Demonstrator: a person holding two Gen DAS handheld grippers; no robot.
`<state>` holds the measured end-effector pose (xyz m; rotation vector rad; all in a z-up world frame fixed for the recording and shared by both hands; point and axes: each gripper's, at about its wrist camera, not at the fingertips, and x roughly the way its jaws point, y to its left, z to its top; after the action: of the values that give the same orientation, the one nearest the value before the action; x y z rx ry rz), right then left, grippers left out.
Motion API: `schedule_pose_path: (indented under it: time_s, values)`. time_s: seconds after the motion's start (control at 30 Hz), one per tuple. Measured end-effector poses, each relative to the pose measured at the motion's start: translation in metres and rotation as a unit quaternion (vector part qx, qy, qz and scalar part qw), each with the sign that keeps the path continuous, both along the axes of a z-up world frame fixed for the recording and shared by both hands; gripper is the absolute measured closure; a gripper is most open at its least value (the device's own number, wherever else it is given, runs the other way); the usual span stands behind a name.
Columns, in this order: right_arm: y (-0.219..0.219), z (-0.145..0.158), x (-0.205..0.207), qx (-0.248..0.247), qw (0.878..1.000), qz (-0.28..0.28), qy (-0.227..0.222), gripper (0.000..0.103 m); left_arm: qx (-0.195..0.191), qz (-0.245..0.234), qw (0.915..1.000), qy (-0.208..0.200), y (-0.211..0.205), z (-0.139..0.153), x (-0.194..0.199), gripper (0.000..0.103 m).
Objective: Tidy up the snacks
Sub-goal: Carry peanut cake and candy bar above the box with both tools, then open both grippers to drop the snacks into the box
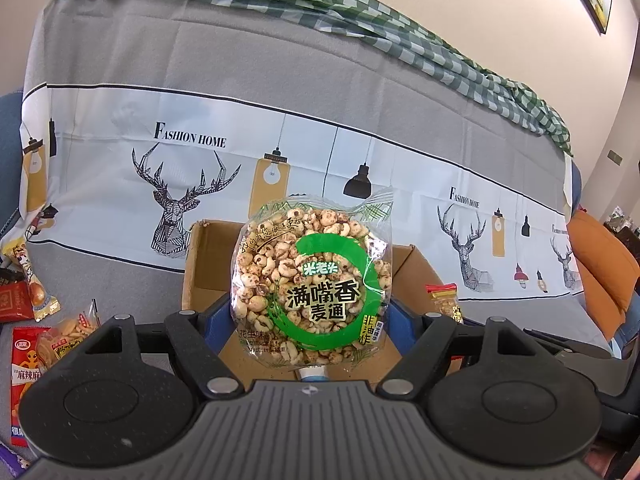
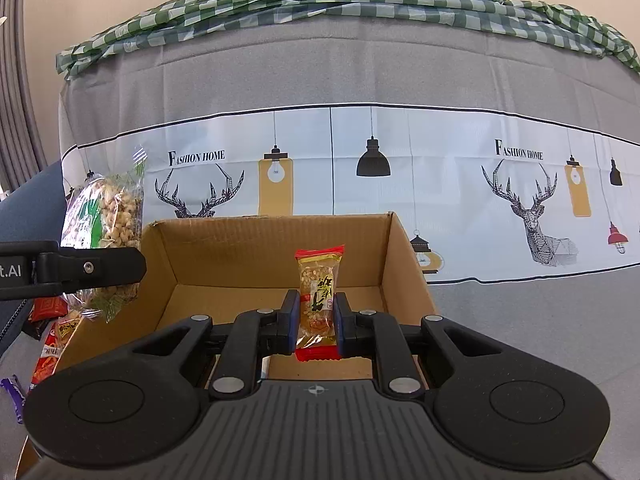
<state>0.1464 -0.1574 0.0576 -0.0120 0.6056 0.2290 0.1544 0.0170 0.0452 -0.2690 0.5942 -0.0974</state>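
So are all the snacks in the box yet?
Not yet. The cardboard box looks empty where its floor shows. In hand: the left gripper holds a round puffed-wheat bag, the right gripper a small peanut bar, both over the box. Left: loose packets beside it.

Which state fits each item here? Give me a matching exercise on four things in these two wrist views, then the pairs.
Things:
1. puffed wheat bag
2. small peanut bar
3. cardboard box
4. green checked cloth

States:
A. lies bunched along the top of the grey backdrop
B. stands open below both snacks
C. held upright in the widely spread left tongs
D. pinched in the nearly closed right tongs

Pairs: 1-C, 2-D, 3-B, 4-A
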Motion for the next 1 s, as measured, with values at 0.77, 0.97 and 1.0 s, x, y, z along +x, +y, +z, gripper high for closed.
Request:
schedule_pose_path:
  time_s: [0.77,0.97,1.0]
  values:
    - [-0.0025,0.0001,-0.0001,0.001,1.0,0.004,-0.001,0.085,-0.002,-0.001,1.0,-0.005,-0.0015,0.0035,-0.0004,0.022]
    - [-0.0015,0.0009,-0.0002,0.0,1.0,0.005,-0.001,0.085,-0.003,-0.002,1.0,-0.007,-0.0022,0.0034,-0.0016,0.022]
    - [-0.0013,0.0007,-0.0003,-0.001,1.0,0.006,0.0,0.085,-0.003,-0.004,1.0,-0.008,-0.0028,0.0042,-0.0014,0.022]
